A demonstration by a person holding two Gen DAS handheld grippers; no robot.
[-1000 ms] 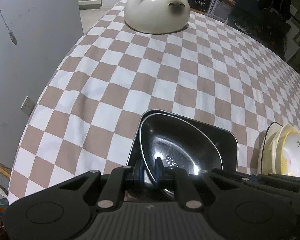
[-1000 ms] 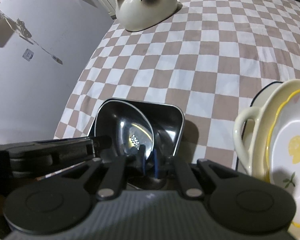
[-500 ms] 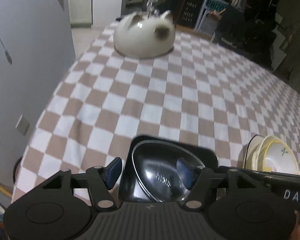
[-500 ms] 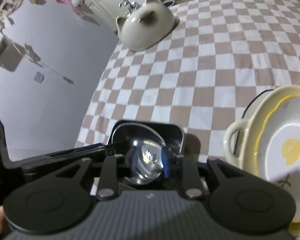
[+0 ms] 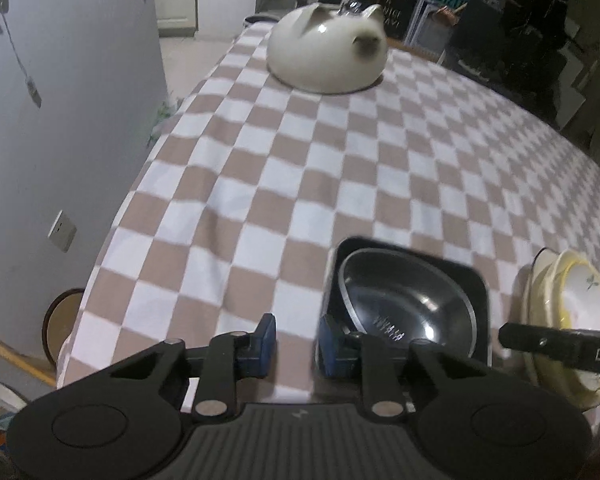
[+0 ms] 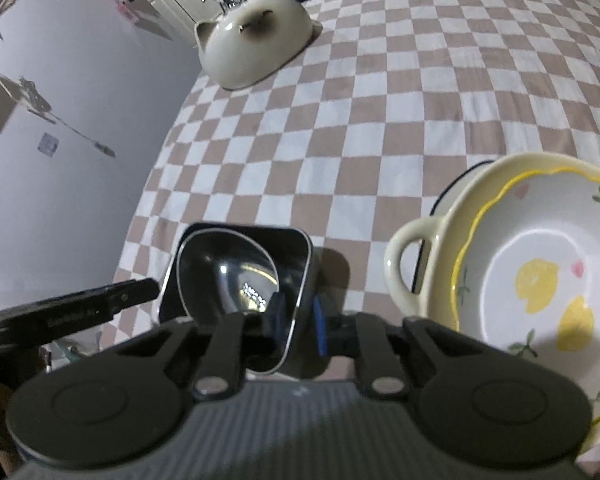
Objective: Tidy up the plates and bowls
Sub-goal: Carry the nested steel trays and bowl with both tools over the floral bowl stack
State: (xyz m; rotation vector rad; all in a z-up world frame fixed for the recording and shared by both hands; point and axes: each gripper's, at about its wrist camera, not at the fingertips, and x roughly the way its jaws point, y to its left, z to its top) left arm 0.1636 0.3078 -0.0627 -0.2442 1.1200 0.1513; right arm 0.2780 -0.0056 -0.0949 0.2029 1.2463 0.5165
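Note:
A steel bowl (image 5: 404, 304) sits inside a black square dish (image 5: 476, 280) near the table's front edge; both show in the right wrist view, bowl (image 6: 228, 264) in dish (image 6: 296, 248). My left gripper (image 5: 296, 340) is open and empty, just left of the dish. My right gripper (image 6: 298, 318) is open, its jaws astride the dish's near right rim. A yellow-rimmed floral bowl (image 6: 540, 280) is stacked in a cream handled dish (image 6: 408, 276) to the right; the stack also shows in the left wrist view (image 5: 572, 292).
An upside-down cream cat-face bowl (image 5: 324, 56) rests at the far end of the checkered tablecloth (image 5: 300, 168); it also shows in the right wrist view (image 6: 252, 52). A grey wall (image 5: 52, 120) runs along the table's left edge.
Both grippers let go of the steel bowl and opened. My left gripper moved left, off the dish. The bowl now rests in the black dish.

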